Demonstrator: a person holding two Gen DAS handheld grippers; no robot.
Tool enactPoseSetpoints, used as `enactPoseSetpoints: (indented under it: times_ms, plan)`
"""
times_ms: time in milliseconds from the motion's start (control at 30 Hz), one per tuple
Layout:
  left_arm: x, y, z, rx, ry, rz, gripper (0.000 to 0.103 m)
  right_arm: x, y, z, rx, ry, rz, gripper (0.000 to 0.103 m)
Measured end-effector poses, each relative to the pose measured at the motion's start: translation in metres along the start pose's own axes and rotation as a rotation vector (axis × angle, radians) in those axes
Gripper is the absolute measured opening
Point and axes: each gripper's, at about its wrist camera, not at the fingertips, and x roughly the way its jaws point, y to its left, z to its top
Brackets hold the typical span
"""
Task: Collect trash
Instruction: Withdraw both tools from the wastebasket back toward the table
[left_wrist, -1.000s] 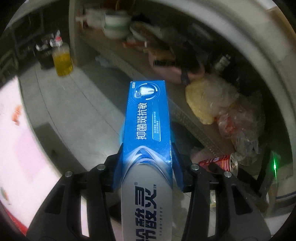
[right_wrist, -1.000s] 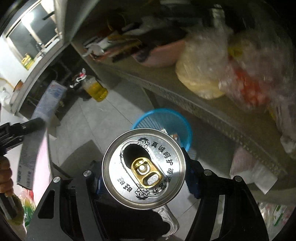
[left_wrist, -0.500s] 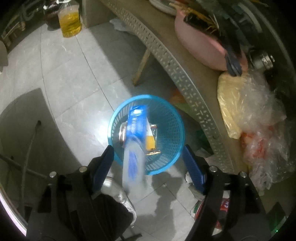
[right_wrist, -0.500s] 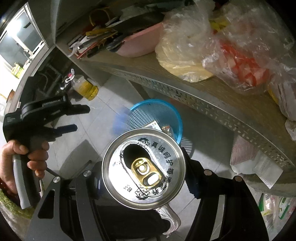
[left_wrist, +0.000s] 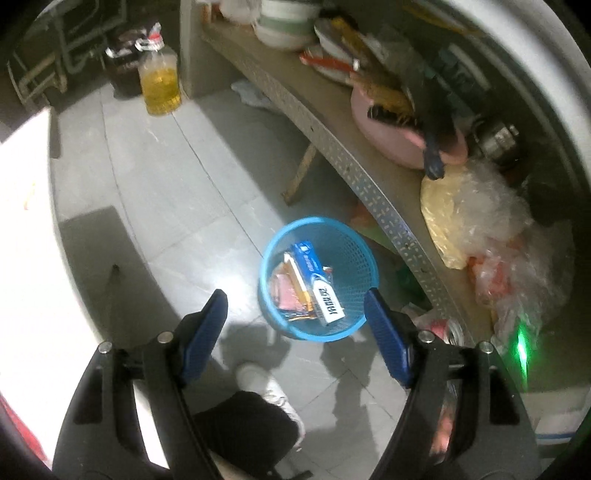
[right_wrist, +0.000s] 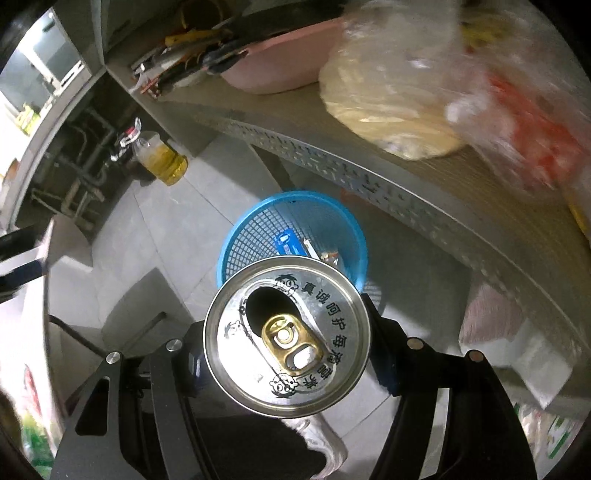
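A blue mesh waste basket (left_wrist: 354, 243) stands on the grey tiled floor beside a low shelf. In it lies a blue and white toothpaste box (left_wrist: 317, 284) on top of other wrappers. My left gripper (left_wrist: 295, 306) hangs above the basket, open, with nothing between its blue pads. In the right wrist view my right gripper (right_wrist: 286, 334) is shut on an opened silver drink can (right_wrist: 286, 338), seen top-on, held above the same basket (right_wrist: 251, 229). The toothpaste box (right_wrist: 290, 243) shows inside it past the can's rim.
A long perforated shelf (left_wrist: 369, 177) carries a pink basin (left_wrist: 388, 136), bowls and plastic bags (left_wrist: 480, 221). A bottle of yellow oil (left_wrist: 160, 83) stands on the floor at the back. A person's white shoe (left_wrist: 273, 395) is below the left gripper.
My left gripper opened and let go of the toothpaste box, which fell into the basket. The right gripper sank toward the basket with the can still held.
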Motion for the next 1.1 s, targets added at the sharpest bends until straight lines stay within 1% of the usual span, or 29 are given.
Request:
enactPoseSetpoints:
  times_ms: [67,100,200,300,433,467,500,533,600,700,800,900,1033,1100]
  plan:
    - [-0.024,0.012,-0.005,-0.001,-0.031,0.001,0.074,0.015,0.010,0.011,-0.029,-0.002,-0.028,0.066]
    - [-0.041,0.021,-0.011,-0.002,-0.059,0.004,0.074,0.022,0.015,0.017,-0.044,0.002,-0.034,0.066]
    - [-0.075,0.039,-0.029,-0.009,-0.118,0.024,0.075,0.044,0.034,0.029,-0.065,0.029,0.017,0.066]
    - [-0.108,0.059,-0.052,-0.028,-0.181,0.054,0.076,0.074,0.059,0.033,-0.123,0.062,0.012,0.066]
    - [-0.141,0.085,-0.080,-0.052,-0.227,0.081,0.078,0.128,0.077,0.035,-0.163,0.160,0.007,0.067]
    - [-0.149,0.092,-0.088,-0.055,-0.240,0.096,0.078,0.141,0.079,0.034,-0.173,0.181,-0.004,0.067]
    - [-0.157,0.099,-0.095,-0.062,-0.253,0.113,0.078,0.149,0.079,0.034,-0.173,0.190,-0.039,0.067]
    - [-0.164,0.106,-0.102,-0.071,-0.265,0.128,0.078,0.151,0.077,0.035,-0.164,0.187,-0.050,0.067]
    - [-0.178,0.118,-0.115,-0.088,-0.292,0.142,0.079,0.146,0.075,0.034,-0.143,0.169,-0.027,0.067]
    - [-0.193,0.134,-0.131,-0.109,-0.320,0.173,0.079,0.124,0.072,0.031,-0.133,0.121,-0.020,0.067]
    - [-0.204,0.150,-0.145,-0.127,-0.336,0.181,0.079,0.094,0.067,0.025,-0.130,0.072,-0.018,0.067]
    - [-0.212,0.163,-0.157,-0.153,-0.349,0.188,0.079,0.063,0.064,0.010,-0.130,0.040,-0.012,0.067]
    - [-0.227,0.181,-0.177,-0.179,-0.383,0.215,0.079,0.024,0.066,-0.011,-0.135,0.019,0.022,0.067]
    - [-0.236,0.191,-0.188,-0.199,-0.399,0.238,0.079,0.005,0.076,-0.015,-0.148,0.004,0.052,0.072]
